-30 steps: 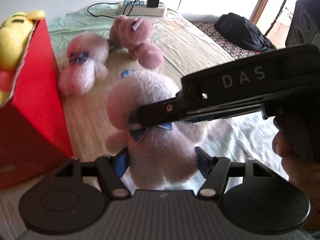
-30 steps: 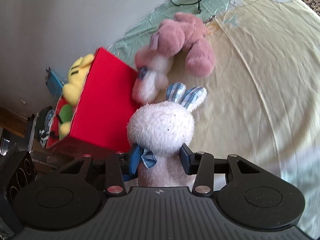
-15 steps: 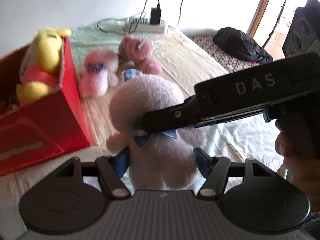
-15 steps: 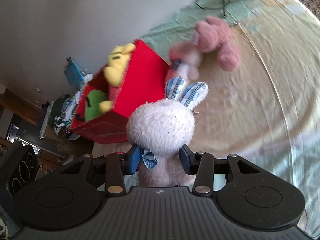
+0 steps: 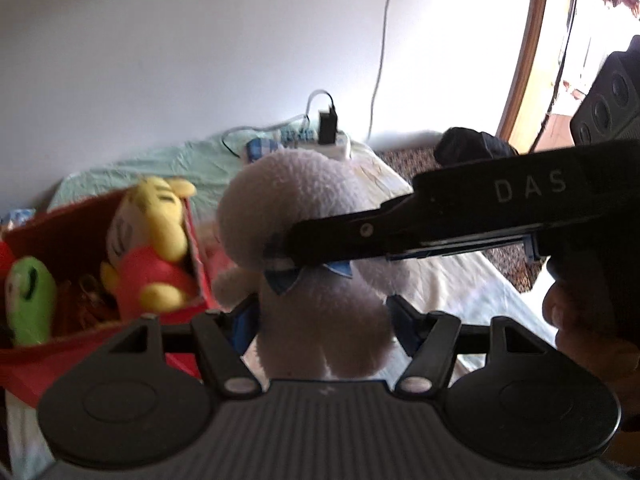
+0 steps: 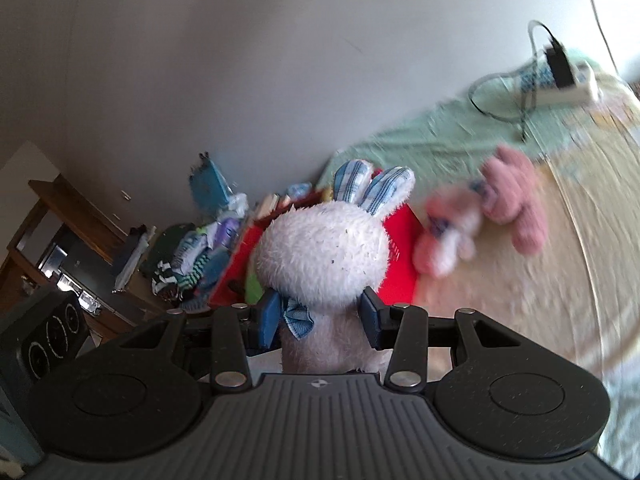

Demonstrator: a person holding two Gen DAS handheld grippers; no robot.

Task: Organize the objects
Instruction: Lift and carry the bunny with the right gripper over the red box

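Blue pads on the right tool (image 6: 320,316) are clenched on the neck of one white plush rabbit (image 6: 324,258), just above its blue bow; its two checked blue ears stand up at the top. From the left tool's view, that same rabbit (image 5: 320,240) hangs upright in the air with the black right tool (image 5: 460,220) reaching in from the right to grip it, a hand (image 5: 580,320) around its handle. The left tool (image 5: 322,320) has its two fingers spread on either side of the rabbit's lower body; I cannot tell whether they touch the fur, and they look released.

Below and to the left of the rabbit sits one red box (image 5: 196,256), open at the top, at the bed's left edge. Two soft toys show in it: one yellow bear in a red shirt (image 5: 152,248) against the right wall, and one green toy (image 5: 30,300) at the left.

Farther out on the bed (image 6: 540,320), two more plush toys lie touching: a pale pink one (image 6: 448,240) just beside the box and a darker pink one (image 6: 516,200) beyond it. One white power strip (image 6: 568,84) with a black charger lies at the bed's far edge by the wall.
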